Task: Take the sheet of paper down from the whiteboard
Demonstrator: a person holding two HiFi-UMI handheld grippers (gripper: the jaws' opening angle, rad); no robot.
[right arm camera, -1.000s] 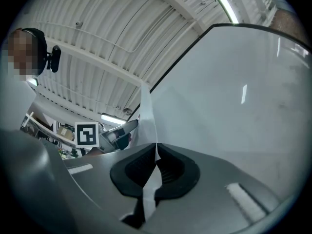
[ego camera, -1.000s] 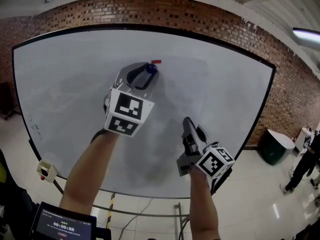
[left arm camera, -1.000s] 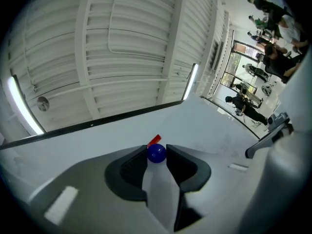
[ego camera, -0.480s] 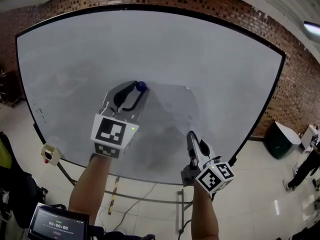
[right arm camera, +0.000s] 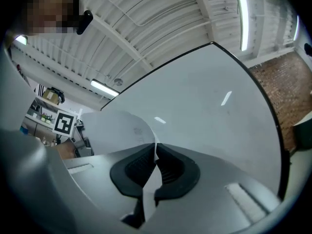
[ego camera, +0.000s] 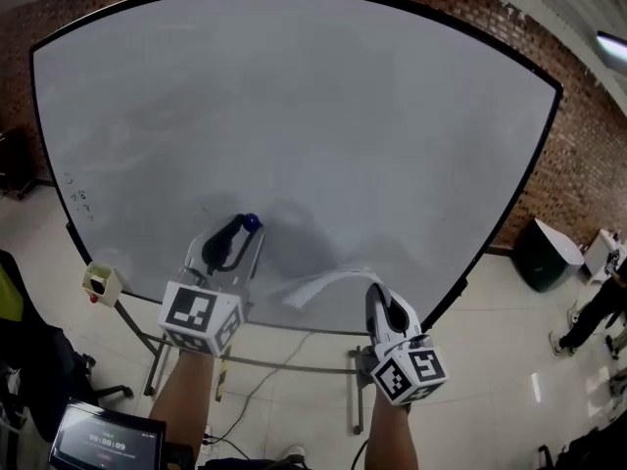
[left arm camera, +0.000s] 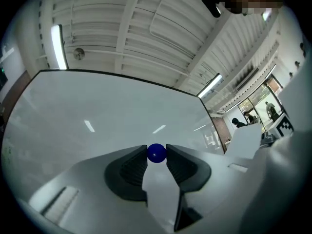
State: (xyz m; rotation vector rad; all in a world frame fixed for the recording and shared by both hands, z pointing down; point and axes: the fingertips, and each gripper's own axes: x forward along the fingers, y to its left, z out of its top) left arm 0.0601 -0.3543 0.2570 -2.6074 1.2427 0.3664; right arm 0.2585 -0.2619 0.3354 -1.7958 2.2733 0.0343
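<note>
behind the whiteboard (ego camera: pixel 294 96), a brick wall (ego camera: pixel 588 155), glossy floor (ego camera: pixel 490 360)

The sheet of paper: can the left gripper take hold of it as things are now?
Probably not. The left gripper is shut on a blue magnet, so its jaws are occupied. The sheet of paper curls beside it, held by the right gripper.

Blocked ahead of the fingertips (left arm camera: pixel 135 164) by the whiteboard (ego camera: pixel 294 116), free behind and to either side, stand rail (ego camera: pixel 294 364) beneath.
</note>
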